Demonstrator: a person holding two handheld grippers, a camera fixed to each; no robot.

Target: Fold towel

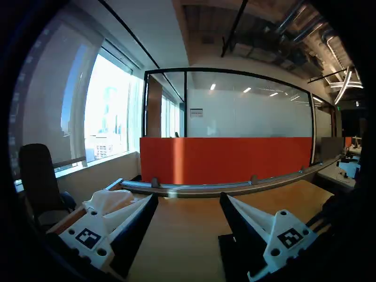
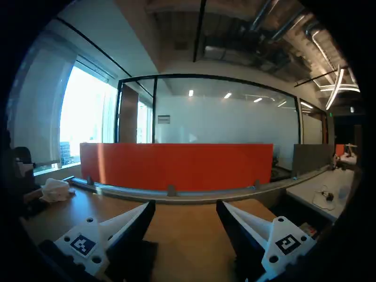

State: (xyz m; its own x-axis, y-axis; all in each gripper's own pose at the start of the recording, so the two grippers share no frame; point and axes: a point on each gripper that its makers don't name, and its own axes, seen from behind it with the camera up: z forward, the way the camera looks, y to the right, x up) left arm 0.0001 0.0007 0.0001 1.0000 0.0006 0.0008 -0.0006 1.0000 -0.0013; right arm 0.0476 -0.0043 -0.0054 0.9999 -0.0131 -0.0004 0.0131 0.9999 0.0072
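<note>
nearest in the left gripper view are the two white fingers of the left gripper (image 1: 188,197), each with a black inner face and a square black-and-white marker (image 1: 88,237) on its broad base; the fingers stand well spread with nothing between them but bare wooden table (image 1: 188,235). the towel (image 1: 107,199), white and crumpled in a loose heap, lies on the table by its left edge, just behind the tip of that gripper's left finger, though i cannot tell whether it touches the finger. a black office chair (image 1: 40,181) stands beyond the table's left side, in front of a bright window (image 1: 105,117). a grey metal rail (image 1: 211,187) runs along the table's far edge, and behind it rises an orange partition (image 1: 225,160) topped by a black-framed glass wall (image 1: 249,108). in the right gripper view the right gripper (image 2: 185,204) hangs over the same wood surface, its white fingers likewise held wide apart and gripping nothing. from there the towel sits far off to the left on the table, well apart from both fingers. to the right a white desk (image 2: 324,185) carries a cable and a few small items too small to make out. exposed pipes (image 2: 277,23) cross the ceiling above.
</note>
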